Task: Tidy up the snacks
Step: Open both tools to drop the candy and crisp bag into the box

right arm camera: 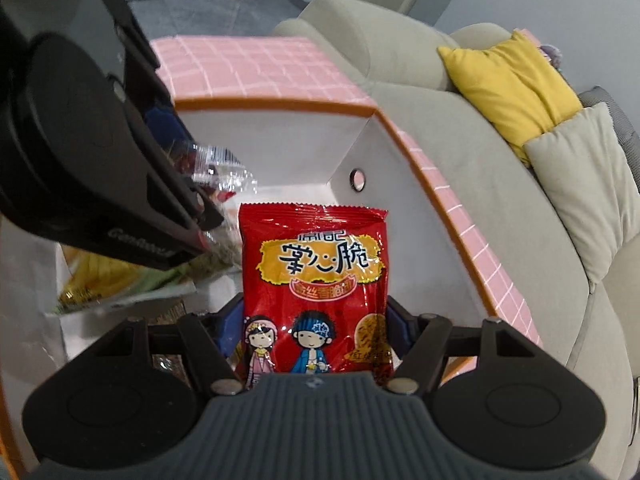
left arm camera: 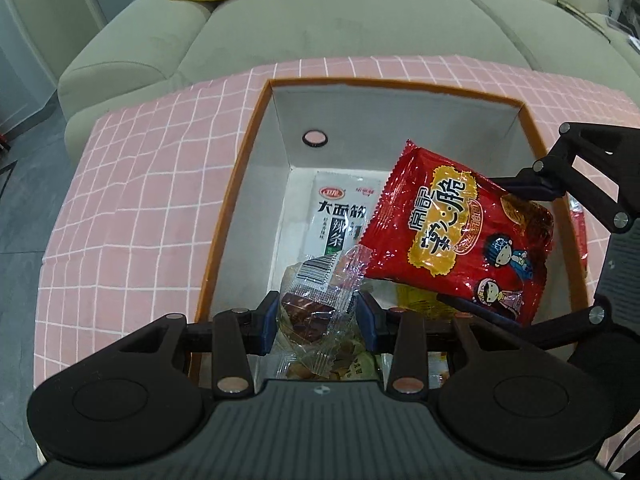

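Both tongs grip packets inside the orange-rimmed box (left arm camera: pixel 256 128): left tongs (left arm camera: pixel 316 326) a clear packet (left arm camera: pixel 316 300), right tongs (right arm camera: pixel 314 330) a red packet (right arm camera: pixel 314 272).

right claw (right arm camera: pixel 316 330) gripping red snack bag (right arm camera: pixel 314 280), over white box (right arm camera: pixel 280 136)

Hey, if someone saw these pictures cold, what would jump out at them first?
The shiny red foil snack bag with cartoon children, gripped in the right claw over the orange-rimmed white cardboard box. Beside it, the left claw pinches a clear plastic snack packet above the same box, which sits on a pink grid-patterned cloth.
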Available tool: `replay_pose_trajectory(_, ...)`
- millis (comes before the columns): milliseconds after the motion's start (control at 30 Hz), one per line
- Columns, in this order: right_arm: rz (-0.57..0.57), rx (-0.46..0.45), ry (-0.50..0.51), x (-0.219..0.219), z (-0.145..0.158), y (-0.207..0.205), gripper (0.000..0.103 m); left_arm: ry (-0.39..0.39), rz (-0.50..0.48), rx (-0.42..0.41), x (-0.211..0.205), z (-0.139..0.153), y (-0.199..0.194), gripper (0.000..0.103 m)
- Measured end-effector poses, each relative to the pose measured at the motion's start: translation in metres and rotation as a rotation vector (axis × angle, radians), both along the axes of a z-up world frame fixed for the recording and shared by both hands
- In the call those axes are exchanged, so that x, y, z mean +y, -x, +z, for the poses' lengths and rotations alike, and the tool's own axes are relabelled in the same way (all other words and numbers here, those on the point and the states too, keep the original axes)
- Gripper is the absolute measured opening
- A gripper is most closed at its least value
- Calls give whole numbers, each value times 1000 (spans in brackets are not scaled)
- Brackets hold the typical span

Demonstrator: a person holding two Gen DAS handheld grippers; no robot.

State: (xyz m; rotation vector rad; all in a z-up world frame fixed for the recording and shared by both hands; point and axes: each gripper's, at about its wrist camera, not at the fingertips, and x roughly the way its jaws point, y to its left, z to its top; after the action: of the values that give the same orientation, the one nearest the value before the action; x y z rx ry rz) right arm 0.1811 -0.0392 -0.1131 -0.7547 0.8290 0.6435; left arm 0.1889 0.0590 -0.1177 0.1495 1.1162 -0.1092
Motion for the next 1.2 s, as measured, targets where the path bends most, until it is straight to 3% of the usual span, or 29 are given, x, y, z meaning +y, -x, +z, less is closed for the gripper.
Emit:
replay_pose_trajectory(533, 0, 75, 67, -2, -32, -11, 68, -92, -40, 29, -11, -19, -9, 46)
replay_pose_trajectory(667, -4, 84, 69, -2, -32, -12, 73, -100, -47, 29, -10, -19, -7, 48)
replay_pose_trajectory(967, -52, 93, 41, -12, -14, -16, 89, -106, -77, -6, -17, -6, 0, 63)
replay_pose_trajectory(1200, -57, 87, 36, -18, 13, -11, 92, -90, -68, -53, -18, 16, 11, 74)
